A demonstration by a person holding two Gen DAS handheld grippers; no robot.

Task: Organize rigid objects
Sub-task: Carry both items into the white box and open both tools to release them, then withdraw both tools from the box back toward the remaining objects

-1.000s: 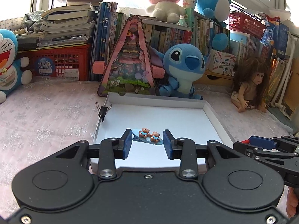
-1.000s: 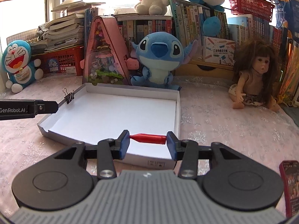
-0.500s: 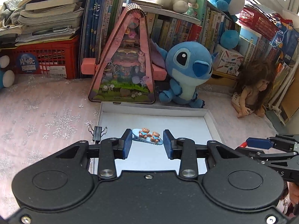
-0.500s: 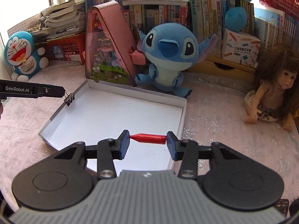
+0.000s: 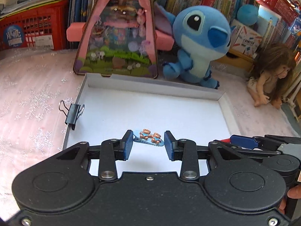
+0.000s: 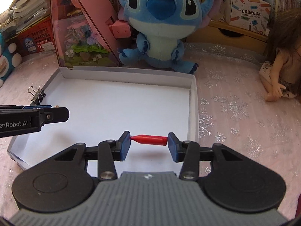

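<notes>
My left gripper [image 5: 148, 145] is shut on a blue hair clip with two small bears [image 5: 148, 138], held above the floor of the shallow white box [image 5: 150, 83]. My right gripper [image 6: 148, 144] is shut on a red pen cap [image 6: 149, 139], held end to end over the box's [image 6: 193, 101] right part. The left gripper also shows in the right wrist view [image 6: 54, 113] at the left, and the right gripper shows in the left wrist view [image 5: 242, 144] at the right. A black binder clip [image 5: 73, 113] grips the box's left wall; it also shows in the right wrist view [image 6: 37, 95].
A pink triangular toy house [image 5: 116, 37] and a blue plush [image 5: 197, 43] stand right behind the box. A doll [image 5: 270, 79] sits at the right. Books and a red crate [image 5: 32, 32] line the back. A pink snowflake cloth [image 6: 244, 113] covers the table.
Both grippers have moved forward and lower over the white box, still holding the hair clip and the red cap. The box and plush now look closer.
</notes>
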